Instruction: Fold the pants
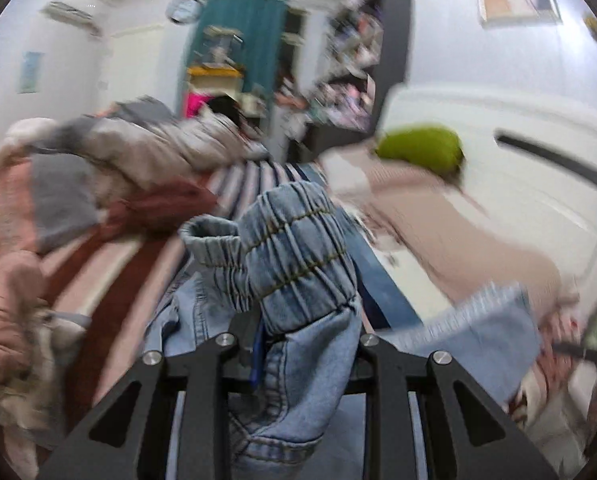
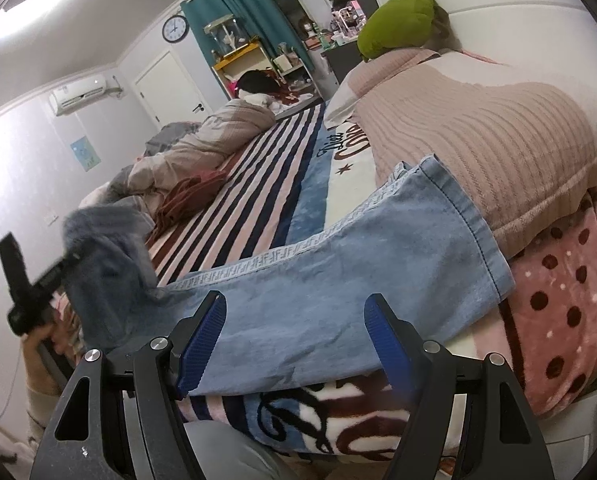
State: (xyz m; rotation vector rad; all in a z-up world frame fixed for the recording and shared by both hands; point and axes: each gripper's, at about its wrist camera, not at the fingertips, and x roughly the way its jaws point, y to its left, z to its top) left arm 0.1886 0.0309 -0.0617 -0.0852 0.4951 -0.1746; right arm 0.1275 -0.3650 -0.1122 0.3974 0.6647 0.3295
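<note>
In your left wrist view, the left gripper (image 1: pixel 254 344) is clamped on the elastic waistband of the pants (image 1: pixel 298 248), lifted above the striped blanket (image 1: pixel 110 276). In your right wrist view, the right gripper (image 2: pixel 294 344) stands wide apart over the pant leg (image 2: pixel 338 280) lying flat on the bed, whose side stripe repeats an "FF" pattern.
</note>
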